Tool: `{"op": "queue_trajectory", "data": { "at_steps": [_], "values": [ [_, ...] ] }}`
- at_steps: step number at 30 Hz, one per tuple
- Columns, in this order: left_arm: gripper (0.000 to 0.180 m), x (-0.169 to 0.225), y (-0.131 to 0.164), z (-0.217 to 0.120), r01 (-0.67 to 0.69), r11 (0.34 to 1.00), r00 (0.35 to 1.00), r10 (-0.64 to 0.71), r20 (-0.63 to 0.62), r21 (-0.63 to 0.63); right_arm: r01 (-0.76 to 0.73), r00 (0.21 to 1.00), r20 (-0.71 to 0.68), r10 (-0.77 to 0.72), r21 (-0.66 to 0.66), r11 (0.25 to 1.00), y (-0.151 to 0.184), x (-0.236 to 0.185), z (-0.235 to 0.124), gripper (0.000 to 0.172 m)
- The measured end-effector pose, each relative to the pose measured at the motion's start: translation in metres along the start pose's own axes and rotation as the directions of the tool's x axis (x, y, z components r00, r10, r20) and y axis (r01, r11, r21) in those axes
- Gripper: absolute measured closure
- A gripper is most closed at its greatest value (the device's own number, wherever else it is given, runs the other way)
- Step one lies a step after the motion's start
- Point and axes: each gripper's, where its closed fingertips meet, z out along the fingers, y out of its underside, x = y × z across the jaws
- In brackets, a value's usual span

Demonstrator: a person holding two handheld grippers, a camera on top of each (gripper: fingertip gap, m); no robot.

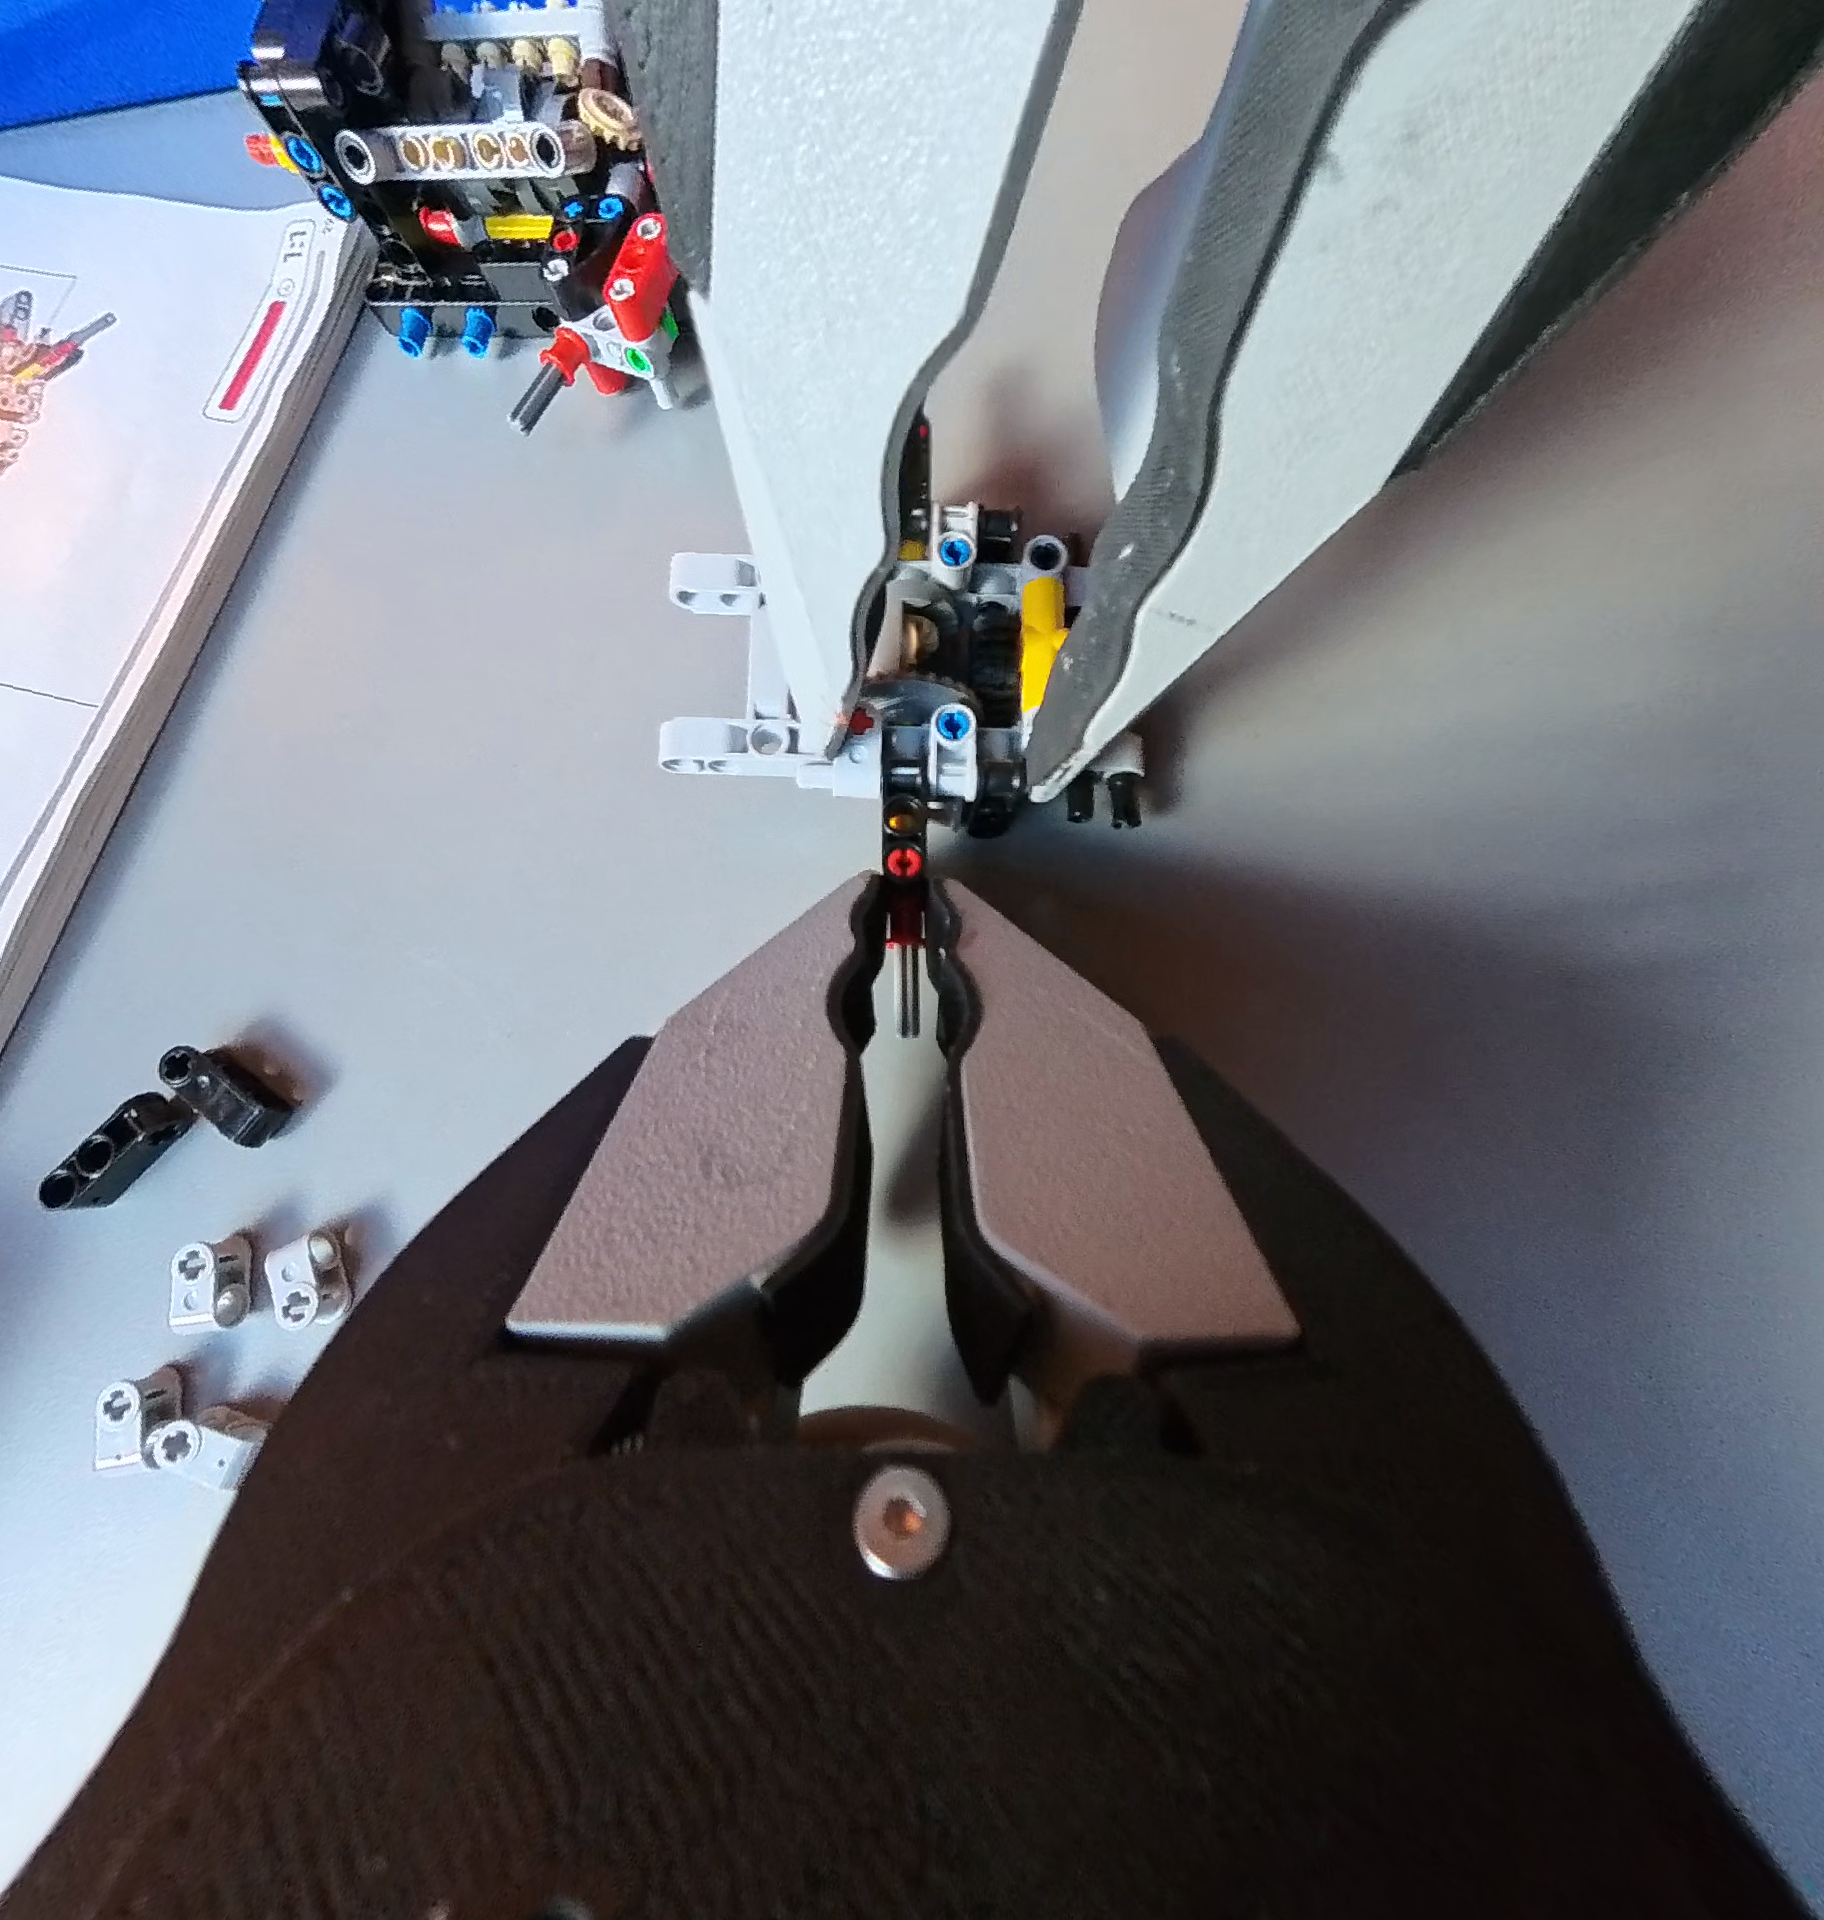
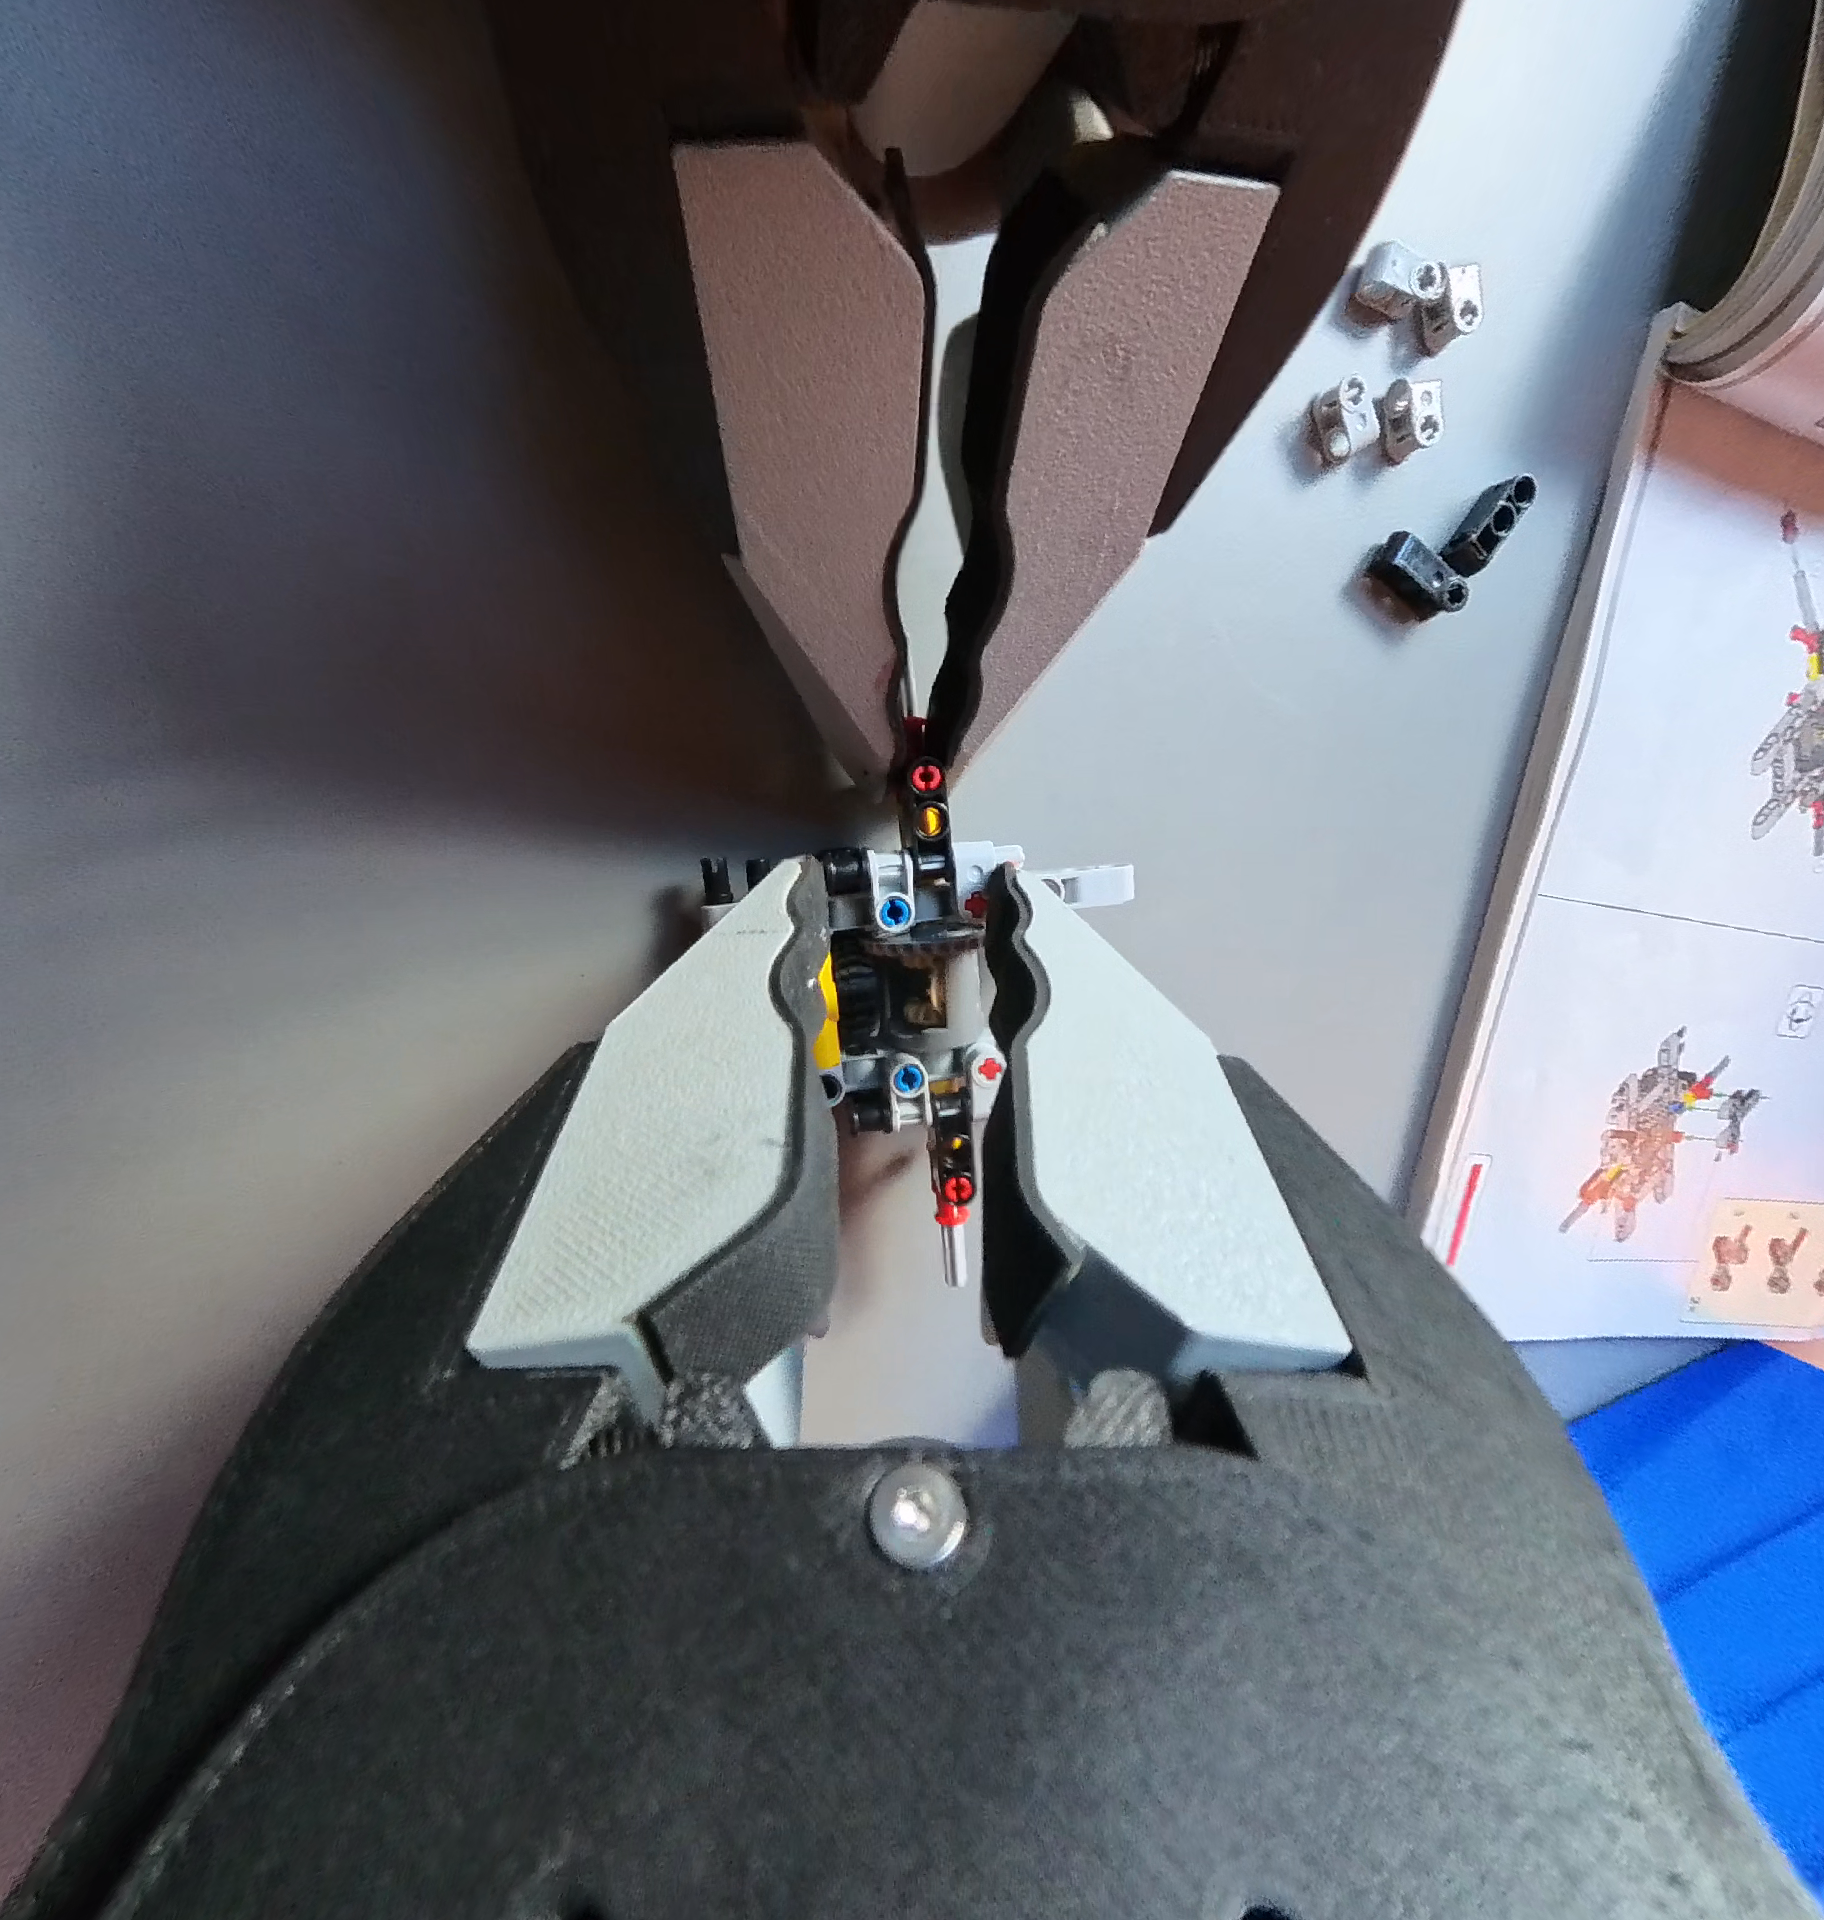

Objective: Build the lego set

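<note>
Right gripper [image 2: 903, 997] clamped on gear assembly [image 2: 903, 987], grey-black-yellow, pads pressing both flanks. Left gripper [image 1: 906, 925] nearly closed, pinching thin black beam [image 1: 904, 847] with red pin, projecting from assembly's near end. Grippers face tip to tip above grey table [image 1: 472, 831]. Loose grey connectors [image 1: 253, 1278] well left.

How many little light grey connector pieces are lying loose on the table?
4. Two lie side by side on the table left of the left gripper; two more sit below them at the gripper's body. Others may be hidden under it.
</note>
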Motion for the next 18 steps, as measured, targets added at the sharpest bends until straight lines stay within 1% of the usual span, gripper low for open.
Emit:
{"op": "queue_trajectory", "data": {
  "at_steps": [10, 12, 18],
  "values": [
    [0.176, 0.0012, 0.0000, -0.0002, 0.008, 1.000, 1.000, -0.008, -0.002, 0.000, -0.031, 0.999, 0.014, 0.030, 0.030, 0.999, 0.0001, -0.0017, -0.0001, 0.143],
    [0.176, 0.0021, -0.0001, -0.0001, 0.009, 1.000, 1.000, -0.009, -0.004, -0.001, -0.056, 0.998, 0.028, 0.055, 0.046, 0.997, 0.0002, -0.0022, -0.0003, 0.143],
    [0.176, 0.0002, -0.0003, -0.0001, 0.014, 1.000, 1.000, -0.014, 0.013, 0.000, -0.079, 0.997, -0.018, 0.080, 0.083, 0.993, 0.0001, -0.0014, 0.0002, 0.143]
  ]
}}
